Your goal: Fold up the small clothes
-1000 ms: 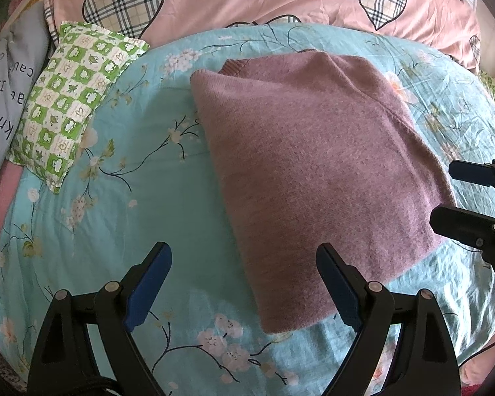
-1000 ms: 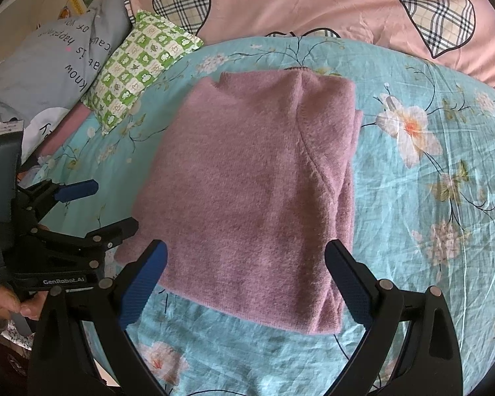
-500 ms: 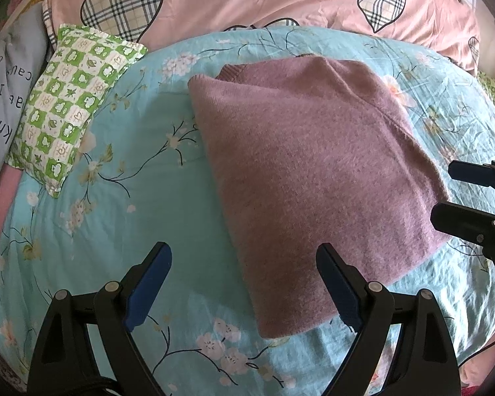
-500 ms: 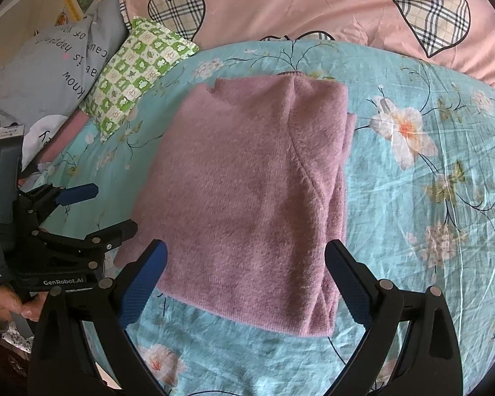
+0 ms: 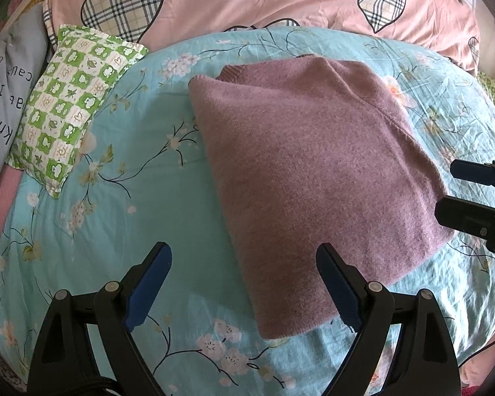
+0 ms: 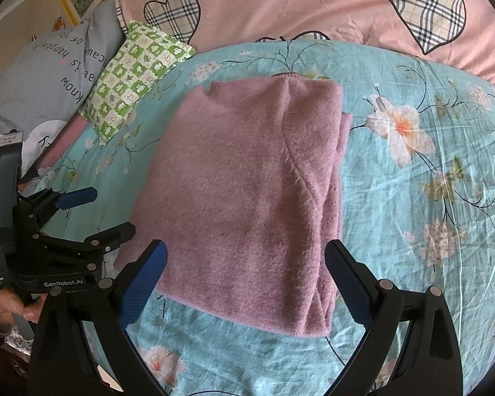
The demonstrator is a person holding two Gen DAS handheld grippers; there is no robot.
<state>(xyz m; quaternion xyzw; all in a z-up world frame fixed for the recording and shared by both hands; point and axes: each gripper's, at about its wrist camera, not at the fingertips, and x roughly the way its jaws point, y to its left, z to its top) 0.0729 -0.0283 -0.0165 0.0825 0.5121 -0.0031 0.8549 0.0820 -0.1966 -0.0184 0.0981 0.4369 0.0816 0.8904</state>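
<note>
Left hand-held gripper [image 5: 244,283] hangs with its blue-padded jaws spread wide, gripping nothing, just above the near left corner of the folded mauve knitted sweater [image 5: 313,178]. Right hand-held gripper [image 6: 246,275] is spread just as wide over the sweater's near edge, empty too. The sweater lies flat in a neat rectangle on the turquoise floral bedsheet [image 5: 122,204]; whether any pad actually brushes the knit is hard to tell through the fisheye. Beyond, left, sits a green-and-white checked small pillow [image 5: 69,105], and behind it the pink quilt with plaid hearts [image 5: 247,0].
</note>
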